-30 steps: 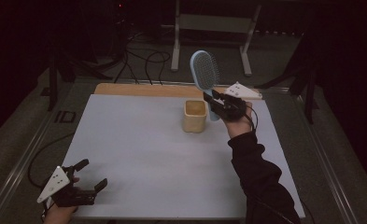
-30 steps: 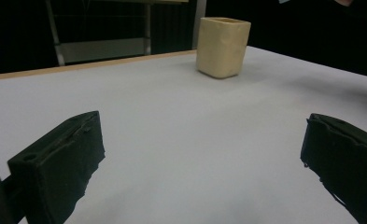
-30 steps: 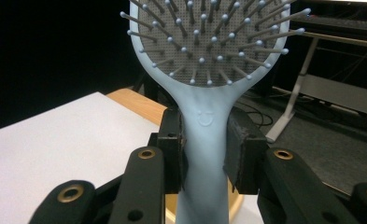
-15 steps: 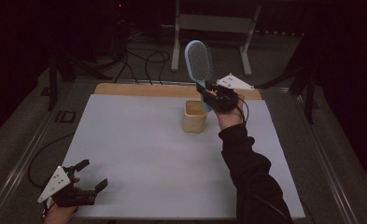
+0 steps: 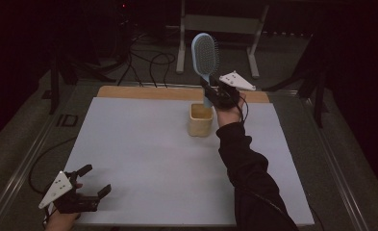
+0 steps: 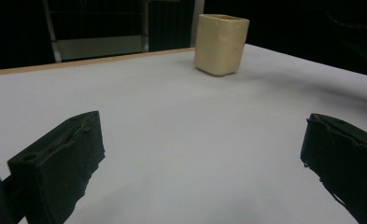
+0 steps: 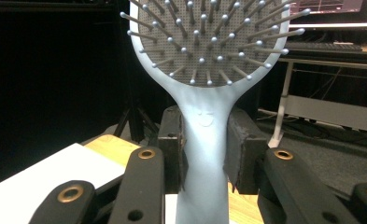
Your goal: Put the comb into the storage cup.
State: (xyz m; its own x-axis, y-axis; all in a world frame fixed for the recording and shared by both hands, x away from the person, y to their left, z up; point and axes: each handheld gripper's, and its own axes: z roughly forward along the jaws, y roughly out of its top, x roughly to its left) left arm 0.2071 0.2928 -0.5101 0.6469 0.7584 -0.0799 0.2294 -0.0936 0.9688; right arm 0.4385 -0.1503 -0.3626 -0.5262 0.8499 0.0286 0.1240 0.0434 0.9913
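A light blue hairbrush (image 5: 205, 57) stands upright, head up, with my right gripper (image 5: 214, 96) shut on its handle. In the right gripper view the two black pads (image 7: 172, 149) press both sides of the hairbrush handle (image 7: 204, 154), bristles facing the camera. The brush's lower end hangs just above the open top of a cream square cup (image 5: 200, 119) near the table's far middle. My left gripper (image 5: 94, 182) rests at the near left corner of the white table (image 5: 143, 149), open with nothing between its fingers (image 6: 62, 163). The cup (image 6: 220, 43) shows far ahead of it.
A wooden strip (image 5: 143, 92) runs along the table's far edge. Cables and a metal stand's legs (image 5: 218, 29) lie on the dark floor beyond. A cable (image 5: 44, 156) trails off the table's left side.
My right gripper has carried the hairbrush leftward, from beside the cup to over its opening, and the brush now stands more upright. The left gripper has stayed still.
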